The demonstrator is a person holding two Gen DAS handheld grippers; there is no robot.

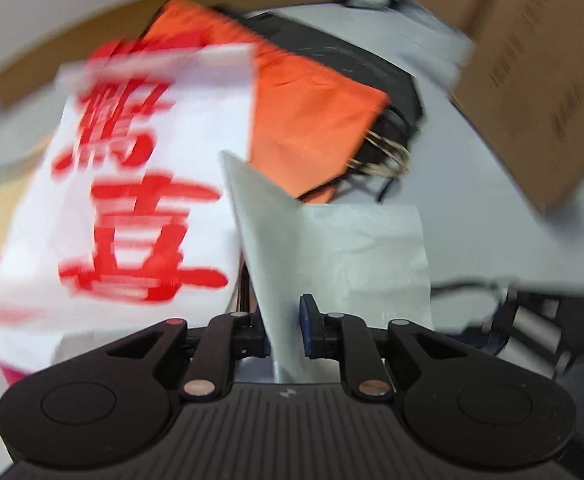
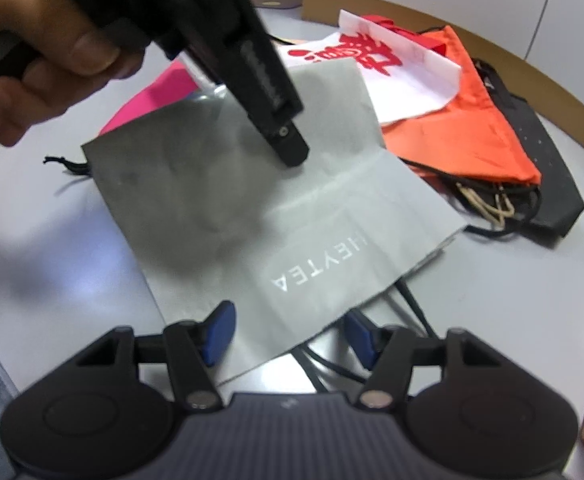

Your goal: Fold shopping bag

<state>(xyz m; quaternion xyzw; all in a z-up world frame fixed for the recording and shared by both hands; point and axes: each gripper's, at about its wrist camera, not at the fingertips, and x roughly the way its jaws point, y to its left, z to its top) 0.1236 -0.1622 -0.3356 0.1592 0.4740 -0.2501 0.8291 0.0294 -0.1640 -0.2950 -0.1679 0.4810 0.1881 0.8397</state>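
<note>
A grey paper shopping bag [image 2: 316,216] printed HEYTEA lies flat on the grey table, its black cord handles [image 2: 408,308] toward me. My right gripper [image 2: 287,336] is open, its blue pads either side of the bag's near edge. My left gripper [image 1: 285,328] has its jaws narrowly apart around a raised grey flap of the bag [image 1: 267,240]; whether it grips is unclear. In the right wrist view the left gripper [image 2: 287,152] reaches down onto the bag's middle, held by a hand [image 2: 51,52].
Behind the grey bag lie a white bag with red characters [image 2: 404,76], an orange bag [image 2: 476,136], a black bag [image 2: 548,176] and a pink bag [image 2: 159,96]. A cardboard box [image 1: 532,72] stands at the right in the left wrist view. The table [image 2: 492,300] has a curved wooden rim.
</note>
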